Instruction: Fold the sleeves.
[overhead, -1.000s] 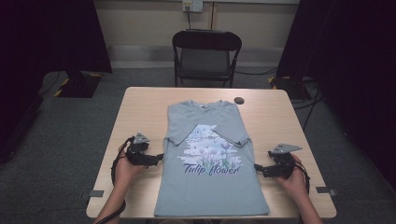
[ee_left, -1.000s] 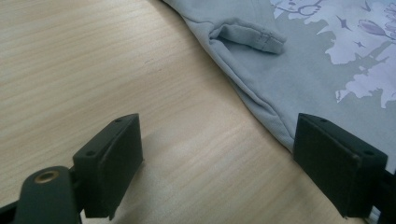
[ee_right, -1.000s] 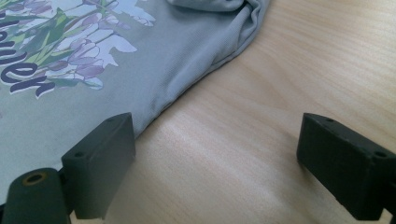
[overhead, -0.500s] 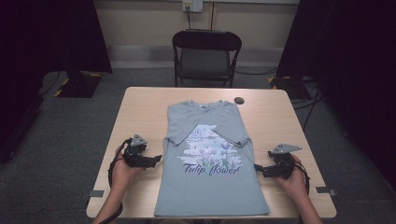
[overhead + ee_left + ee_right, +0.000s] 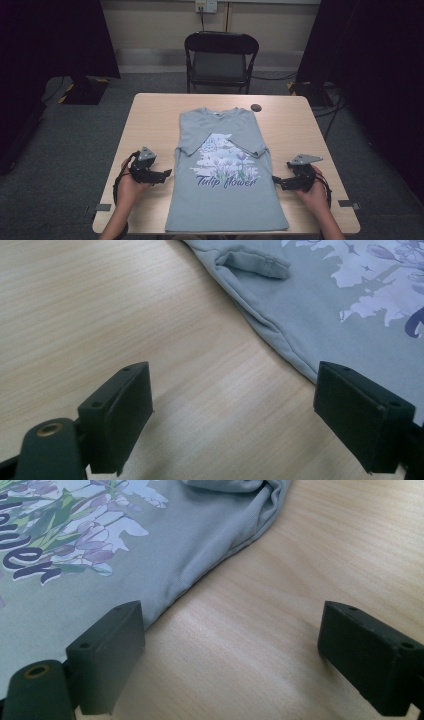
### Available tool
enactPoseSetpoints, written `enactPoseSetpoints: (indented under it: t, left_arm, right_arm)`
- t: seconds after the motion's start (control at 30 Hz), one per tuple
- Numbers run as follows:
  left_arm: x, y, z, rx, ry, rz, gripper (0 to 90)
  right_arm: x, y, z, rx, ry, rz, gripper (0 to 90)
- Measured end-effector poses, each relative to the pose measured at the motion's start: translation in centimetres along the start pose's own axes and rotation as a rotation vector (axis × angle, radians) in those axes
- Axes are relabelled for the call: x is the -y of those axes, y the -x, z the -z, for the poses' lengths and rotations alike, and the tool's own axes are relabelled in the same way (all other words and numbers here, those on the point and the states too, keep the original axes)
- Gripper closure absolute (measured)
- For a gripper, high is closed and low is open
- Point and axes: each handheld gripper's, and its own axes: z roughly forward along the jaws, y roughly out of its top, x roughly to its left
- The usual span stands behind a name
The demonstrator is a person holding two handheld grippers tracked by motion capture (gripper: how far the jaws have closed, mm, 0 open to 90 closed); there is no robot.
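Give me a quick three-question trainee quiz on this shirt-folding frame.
1. True or false: both sleeves of the T-shirt are folded in over its front.
2. The left gripper is: A) clamped on the hem, B) open beside the shirt's edge, C) lifted over the chair.
3. What small dark thing lies on the table past the collar?

Key
1. True.
2. B; the right gripper stands open the same way at the other edge.
3. A round dark disc; what it is cannot be told.
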Motion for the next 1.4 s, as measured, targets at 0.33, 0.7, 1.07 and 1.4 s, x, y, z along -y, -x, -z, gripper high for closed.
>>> enactPoseSetpoints:
  t: [0.33, 0.7, 1.07, 1.4]
  left_arm:
    - [0.7, 0.4, 0.3, 0.004, -0.003, 0.015, 15.5]
    - [1.3, 0.9, 0.2, 0.000, -0.013, 0.001, 15.3]
    - [1.9, 1.1, 0.5, -0.013, 0.001, -0.013, 15.1]
    - [2.1, 1.4, 0.7, -0.028, -0.010, -0.031, 13.2]
  right_arm:
    - [0.0, 0.0, 0.0, -0.001, 0.000, 0.001, 11.1]
    - [0.0, 0.0, 0.0, -0.001, 0.000, 0.001, 11.1]
    - [0.0, 0.0, 0.0, -0.001, 0.001, 0.001, 11.1]
    - [0.0, 0.0, 0.0, -0.001, 0.001, 0.001, 11.1]
